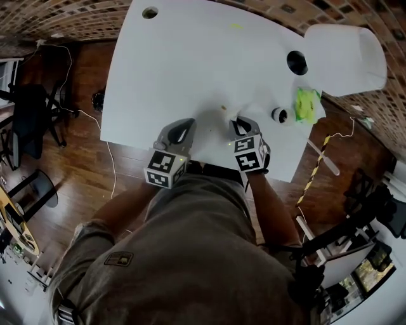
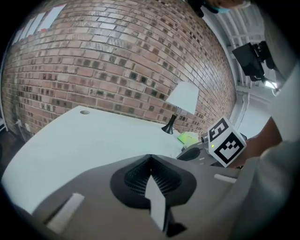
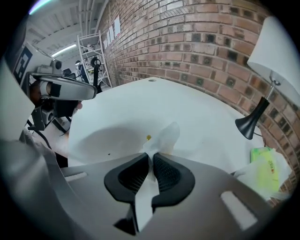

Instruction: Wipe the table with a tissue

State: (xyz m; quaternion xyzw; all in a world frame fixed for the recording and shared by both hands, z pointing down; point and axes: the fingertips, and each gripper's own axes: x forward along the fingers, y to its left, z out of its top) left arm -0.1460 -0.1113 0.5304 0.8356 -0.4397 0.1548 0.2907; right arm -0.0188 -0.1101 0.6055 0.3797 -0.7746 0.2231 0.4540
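The white table (image 1: 190, 63) fills the upper half of the head view. My right gripper (image 1: 244, 122) points steeply down over its front edge and is shut on a white tissue (image 3: 164, 136). The tissue sticks out crumpled beyond the pads. Just past it a small yellow spot (image 3: 148, 138) lies on the table top (image 3: 140, 108). My left gripper (image 1: 184, 125) hovers a little to the left, near the same edge. Its jaws are shut with nothing between them (image 2: 150, 158). A faint yellow-green smear (image 1: 236, 26) marks the far part of the table.
A lamp with a white shade (image 1: 346, 60) and black base (image 1: 297, 62) stands at the right. A green packet (image 1: 306, 105) and a small round black-and-white object (image 1: 279, 115) lie beside it. A cable hole (image 1: 150, 12) sits at the far left corner. The person's legs are below the front edge.
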